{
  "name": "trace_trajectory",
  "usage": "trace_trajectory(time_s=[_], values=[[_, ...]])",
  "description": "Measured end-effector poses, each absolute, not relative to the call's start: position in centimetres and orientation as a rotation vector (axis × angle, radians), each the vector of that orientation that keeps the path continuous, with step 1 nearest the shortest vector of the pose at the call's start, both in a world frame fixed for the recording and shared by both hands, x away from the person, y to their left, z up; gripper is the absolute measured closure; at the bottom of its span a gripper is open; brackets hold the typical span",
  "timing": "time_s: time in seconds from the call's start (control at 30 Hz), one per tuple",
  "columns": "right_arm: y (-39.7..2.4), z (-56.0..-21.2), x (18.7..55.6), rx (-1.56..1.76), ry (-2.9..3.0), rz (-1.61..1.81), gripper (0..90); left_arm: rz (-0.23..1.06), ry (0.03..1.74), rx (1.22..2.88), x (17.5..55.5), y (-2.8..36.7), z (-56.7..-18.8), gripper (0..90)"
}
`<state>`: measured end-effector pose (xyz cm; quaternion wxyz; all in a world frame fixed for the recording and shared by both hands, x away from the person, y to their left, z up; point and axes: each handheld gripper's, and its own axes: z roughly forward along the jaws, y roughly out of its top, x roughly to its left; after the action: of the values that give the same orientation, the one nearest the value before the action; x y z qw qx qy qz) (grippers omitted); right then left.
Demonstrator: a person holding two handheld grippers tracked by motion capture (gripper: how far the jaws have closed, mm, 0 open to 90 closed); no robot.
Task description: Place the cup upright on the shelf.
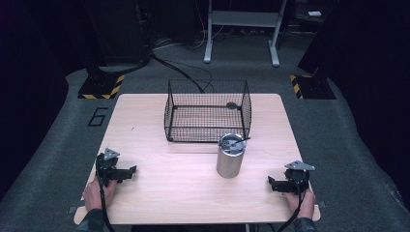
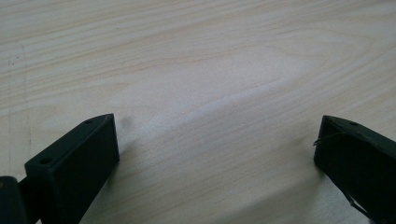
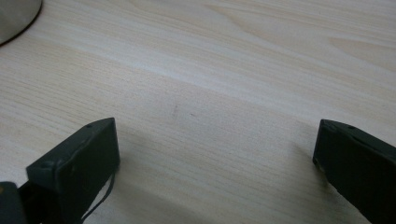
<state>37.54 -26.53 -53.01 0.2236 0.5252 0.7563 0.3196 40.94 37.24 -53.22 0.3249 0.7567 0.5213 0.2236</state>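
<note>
While both grippers rest low on the wooden table (image 1: pixel 154 121), neither holds anything: the left gripper (image 1: pixel 126 172) sits near the table's left front corner and the right gripper (image 1: pixel 273 183) near the right front corner, each in a hand at the near edge. In the left gripper view the jaws stand wide apart with bare wood grain between them, and in the right gripper view the jaws are likewise spread wide over bare wood. The thing nearest to them is a steel canister (image 1: pixel 230 155), upright on the table right of centre, closer to the right gripper than the left, with some dark, thin utensil lying inside its open top; what it is exactly is too small to tell. The canister's curved base edge (image 3: pixel 16 18) shows at the upper left corner of the right gripper view, well apart from the jaws. Just behind the canister stands a black wire basket (image 1: pixel 208 112), open at the top, with a small dark item at its far right corner. This looks like the starting pose, before any reach. A sensible next move would have the right gripper swing inward toward the canister, keeping its jaws wide enough to span the smooth cylinder or to pick at the utensil without tipping the canister.
</note>
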Motion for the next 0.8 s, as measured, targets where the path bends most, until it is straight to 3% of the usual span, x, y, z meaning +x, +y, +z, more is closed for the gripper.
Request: trace_trajectory(time_s=[0.8], values=[[-26.08,-52.06,37.12,1.496,2.033,0.874,0.0,0.586,1.369,1.99,40.96,37.26,-53.17,0.0]])
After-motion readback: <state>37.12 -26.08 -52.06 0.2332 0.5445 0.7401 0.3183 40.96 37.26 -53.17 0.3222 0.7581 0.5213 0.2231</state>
